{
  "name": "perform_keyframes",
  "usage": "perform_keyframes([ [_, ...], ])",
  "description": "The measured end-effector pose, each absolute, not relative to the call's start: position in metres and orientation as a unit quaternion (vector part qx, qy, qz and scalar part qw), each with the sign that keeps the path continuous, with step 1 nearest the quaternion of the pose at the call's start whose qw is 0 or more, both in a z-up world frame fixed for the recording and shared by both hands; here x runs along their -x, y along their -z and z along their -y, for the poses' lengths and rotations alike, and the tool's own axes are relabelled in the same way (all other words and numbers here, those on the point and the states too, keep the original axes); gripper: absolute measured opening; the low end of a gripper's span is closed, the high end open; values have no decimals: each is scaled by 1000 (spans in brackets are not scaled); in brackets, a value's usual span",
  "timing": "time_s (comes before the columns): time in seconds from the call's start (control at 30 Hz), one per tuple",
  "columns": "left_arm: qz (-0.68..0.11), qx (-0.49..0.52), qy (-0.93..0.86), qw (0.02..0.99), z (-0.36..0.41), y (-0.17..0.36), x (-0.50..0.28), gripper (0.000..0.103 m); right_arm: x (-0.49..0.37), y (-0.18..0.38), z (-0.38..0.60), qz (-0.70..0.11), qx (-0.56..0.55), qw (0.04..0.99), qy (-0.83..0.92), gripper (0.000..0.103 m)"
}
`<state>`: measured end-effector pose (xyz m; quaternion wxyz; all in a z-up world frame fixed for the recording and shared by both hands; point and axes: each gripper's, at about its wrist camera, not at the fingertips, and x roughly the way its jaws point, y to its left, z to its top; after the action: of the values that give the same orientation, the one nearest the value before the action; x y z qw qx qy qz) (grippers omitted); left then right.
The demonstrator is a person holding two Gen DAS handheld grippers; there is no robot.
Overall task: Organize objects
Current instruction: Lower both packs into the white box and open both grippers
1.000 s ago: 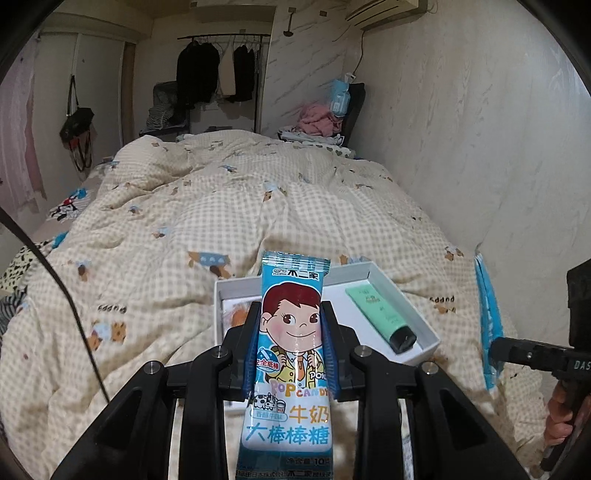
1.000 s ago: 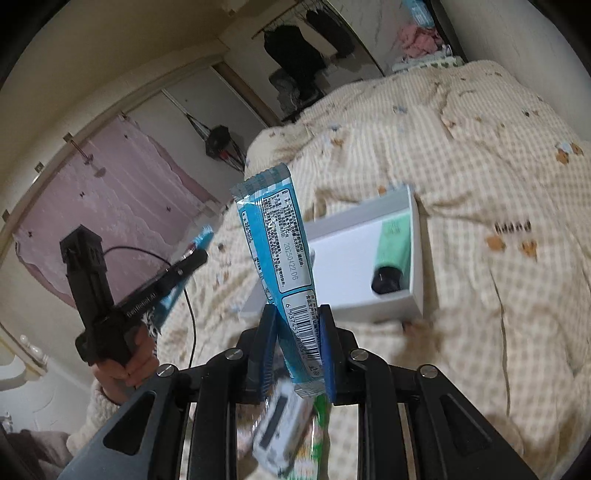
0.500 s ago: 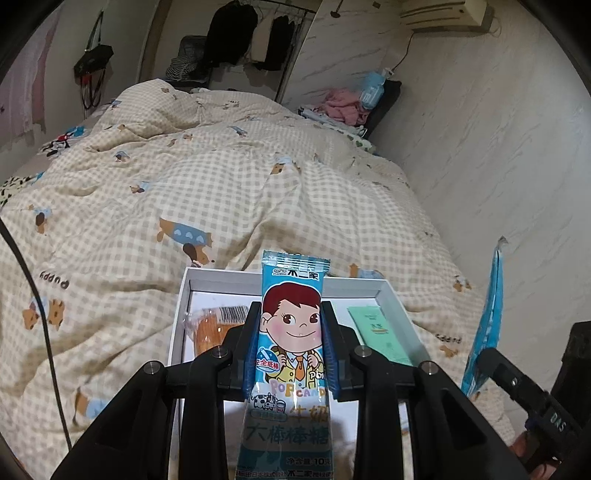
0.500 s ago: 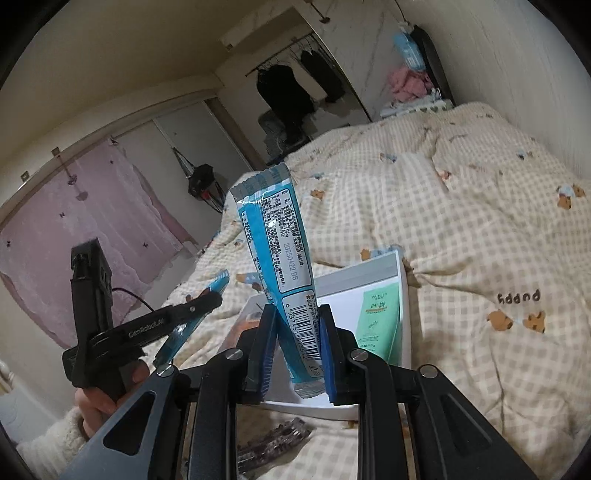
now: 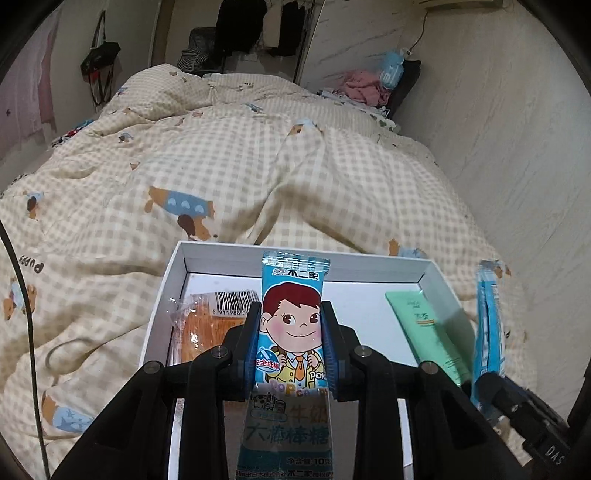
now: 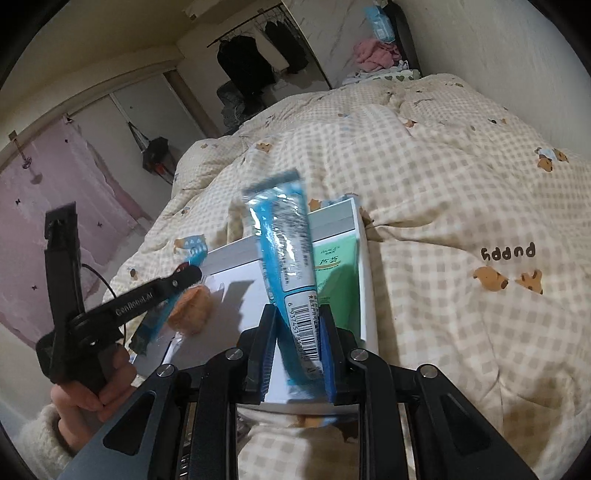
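A white open box (image 5: 437,275) lies on the checked quilt; it also shows in the right wrist view (image 6: 364,258). Inside lie a green tube (image 5: 424,325) at the right and an orange snack packet (image 5: 201,328) at the left. My left gripper (image 5: 291,339) is shut on a blue candy packet with a cartoon boy (image 5: 293,321), held upright over the box's near middle. My right gripper (image 6: 297,339) is shut on a second blue candy packet (image 6: 284,254), held above the box's near right part, beside the tube (image 6: 332,266). That second packet shows in the left wrist view (image 5: 487,325).
The quilt (image 5: 258,177) covers the whole bed. A wall (image 5: 517,147) runs along the bed's right side. Clothes hang on a rack (image 5: 258,22) at the far end. A cable (image 5: 22,295) trails at the left. A hand (image 6: 85,398) holds the left gripper's handle.
Both grippers have moved forward and down over the box with their packets. The right packet has tilted and swung closer to the tube side.
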<state>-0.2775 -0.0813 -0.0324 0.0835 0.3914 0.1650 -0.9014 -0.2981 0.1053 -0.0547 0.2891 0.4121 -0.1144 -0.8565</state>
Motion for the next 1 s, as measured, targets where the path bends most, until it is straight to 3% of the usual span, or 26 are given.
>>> perform_keyframes([
  [0.47,-115,-420,898,61,60,46,304,32,313,59,-102,137,-405,287,857,23],
  [0.73,-134,-410,900,63,64,53,301,32,317,73,-120,220,-395,292,843,23],
  [1.0,-112,-391,910,82,57,46,288,32,305,66,-104,169,-389,297,856,23],
])
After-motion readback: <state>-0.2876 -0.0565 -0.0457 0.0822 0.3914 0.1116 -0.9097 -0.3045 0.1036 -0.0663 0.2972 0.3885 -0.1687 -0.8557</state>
